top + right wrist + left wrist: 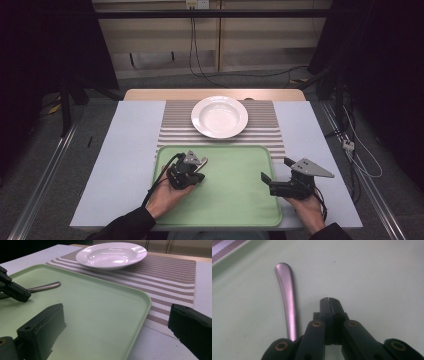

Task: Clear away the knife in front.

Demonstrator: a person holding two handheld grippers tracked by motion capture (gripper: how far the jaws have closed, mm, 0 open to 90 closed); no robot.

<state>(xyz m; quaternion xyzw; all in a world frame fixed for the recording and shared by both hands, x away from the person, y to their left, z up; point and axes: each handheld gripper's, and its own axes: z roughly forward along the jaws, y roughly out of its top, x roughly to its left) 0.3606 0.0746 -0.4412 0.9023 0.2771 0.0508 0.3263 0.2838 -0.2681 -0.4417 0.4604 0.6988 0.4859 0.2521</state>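
A metal utensil handle (287,302) lies on the green tray (230,195), its rounded end pointing away. My left gripper (328,300) is shut with nothing between its jaws, just right of that handle and low over the tray. In the high view the left gripper (192,172) sits over the tray's left part. My right gripper (276,170) stands wide open astride the tray's right rim (142,305), one jaw over the tray and one over the table. From the right gripper view the handle (45,286) and the left gripper (12,290) show at far left.
A white deep plate (219,116) rests on a striped placemat (175,125) beyond the tray; it is the plate (111,255) seen ahead in the right gripper view. The white tabletop (130,140) flanks both sides. Cables run on the floor at right.
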